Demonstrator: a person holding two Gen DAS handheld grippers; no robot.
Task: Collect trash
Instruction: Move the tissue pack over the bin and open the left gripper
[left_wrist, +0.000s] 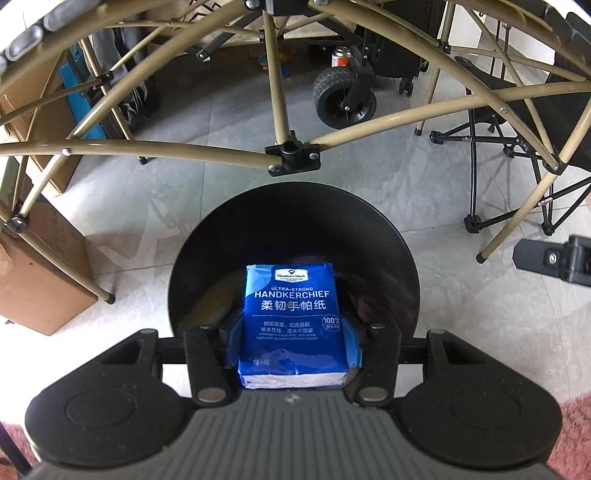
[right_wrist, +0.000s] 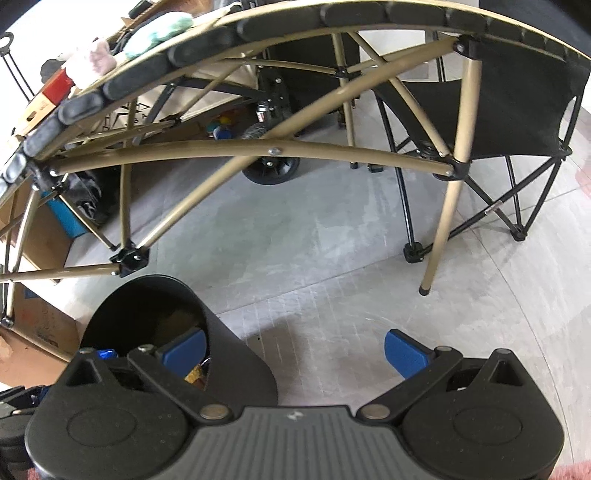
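My left gripper is shut on a blue handkerchief tissue pack and holds it over the mouth of a black round trash bin on the grey floor. In the right wrist view the same bin stands at the lower left, with some rubbish showing inside. My right gripper is open and empty, its blue pads spread wide; the left pad overlaps the bin's rim and the right one hangs over bare floor. A part of the right gripper shows at the right edge of the left wrist view.
A folding table's tan metal frame spans overhead and ahead, its legs standing on the floor. A black folding chair is at the right, a wheeled cart behind, cardboard boxes at the left. Pink rug at the near corners.
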